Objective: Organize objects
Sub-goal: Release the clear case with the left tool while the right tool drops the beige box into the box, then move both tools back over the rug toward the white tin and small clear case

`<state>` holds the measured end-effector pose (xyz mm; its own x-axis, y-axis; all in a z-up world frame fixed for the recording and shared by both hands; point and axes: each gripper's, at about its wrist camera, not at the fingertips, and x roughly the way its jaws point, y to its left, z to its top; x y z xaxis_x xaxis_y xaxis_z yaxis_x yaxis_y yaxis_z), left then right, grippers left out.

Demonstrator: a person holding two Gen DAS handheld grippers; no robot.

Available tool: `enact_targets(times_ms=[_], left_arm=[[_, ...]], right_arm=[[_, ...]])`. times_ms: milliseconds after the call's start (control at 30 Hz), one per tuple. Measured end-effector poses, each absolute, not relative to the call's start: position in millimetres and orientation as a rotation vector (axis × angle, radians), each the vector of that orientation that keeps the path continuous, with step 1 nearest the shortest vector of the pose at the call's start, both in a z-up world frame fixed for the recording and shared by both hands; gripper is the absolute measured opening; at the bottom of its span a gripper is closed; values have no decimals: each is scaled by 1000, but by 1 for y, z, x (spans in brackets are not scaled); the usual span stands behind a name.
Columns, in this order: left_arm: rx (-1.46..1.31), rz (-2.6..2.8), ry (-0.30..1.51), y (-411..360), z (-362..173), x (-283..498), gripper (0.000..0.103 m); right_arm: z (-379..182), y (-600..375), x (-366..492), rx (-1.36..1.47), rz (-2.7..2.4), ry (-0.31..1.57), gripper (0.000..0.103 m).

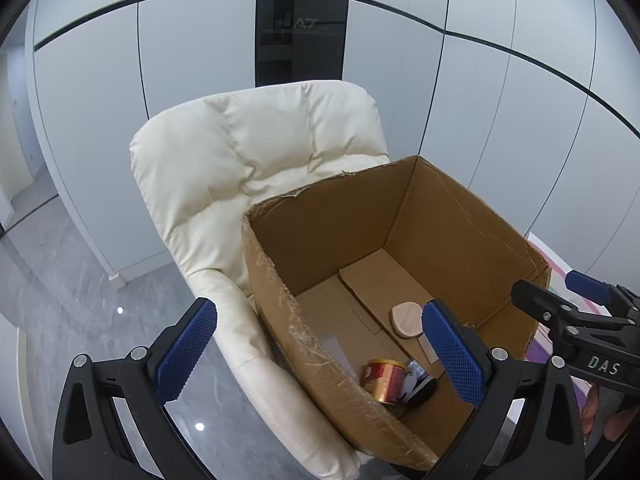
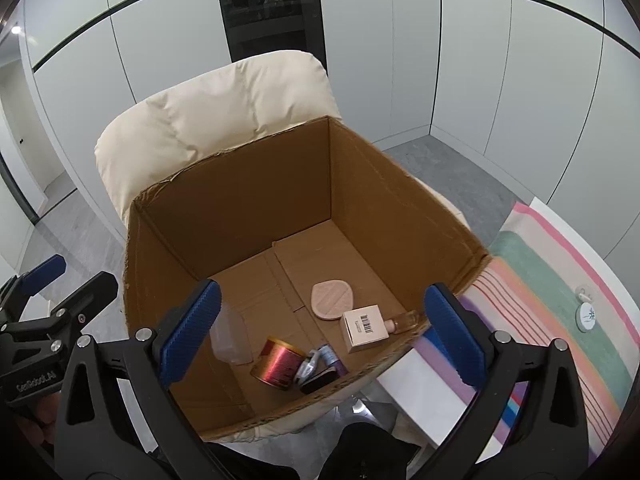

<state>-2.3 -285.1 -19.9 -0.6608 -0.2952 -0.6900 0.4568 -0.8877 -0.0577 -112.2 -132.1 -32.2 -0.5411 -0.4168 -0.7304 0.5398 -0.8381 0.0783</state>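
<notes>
White cabinets behind; cardboard box (image 2: 280,216) on armchair (image 1: 224,168). Both jaws spread, empty. Your right gripper (image 2: 320,336) may clip its rim.

- One cardboard box (image 2: 360,184), on one cream chair (image 2: 208,120).
- In the box: one red-gold tin (image 2: 278,364), one pink pad (image 2: 330,300), one small carton (image 2: 366,328), one clear bottle (image 2: 404,322), one clear tub (image 2: 230,336).
- Two hand-held grippers: left (image 1: 320,354), right (image 2: 318,332).
- One striped cloth (image 2: 560,280).
</notes>
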Motion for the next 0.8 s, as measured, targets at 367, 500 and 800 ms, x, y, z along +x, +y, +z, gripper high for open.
enact_targets(times_ms=[367, 500, 800], left_arm=[[1015, -2564, 299, -257, -19, -28, 103], [1024, -2591, 296, -244, -19, -38, 103], [1041, -2636, 277, -214, -18, -58, 103]], right_arm=[[-27, -93, -119, 1034, -2411, 203, 103], [-26, -72, -124, 1039, -2448, 197, 103], [-25, -31, -133, 1066, -2501, 169, 103]])
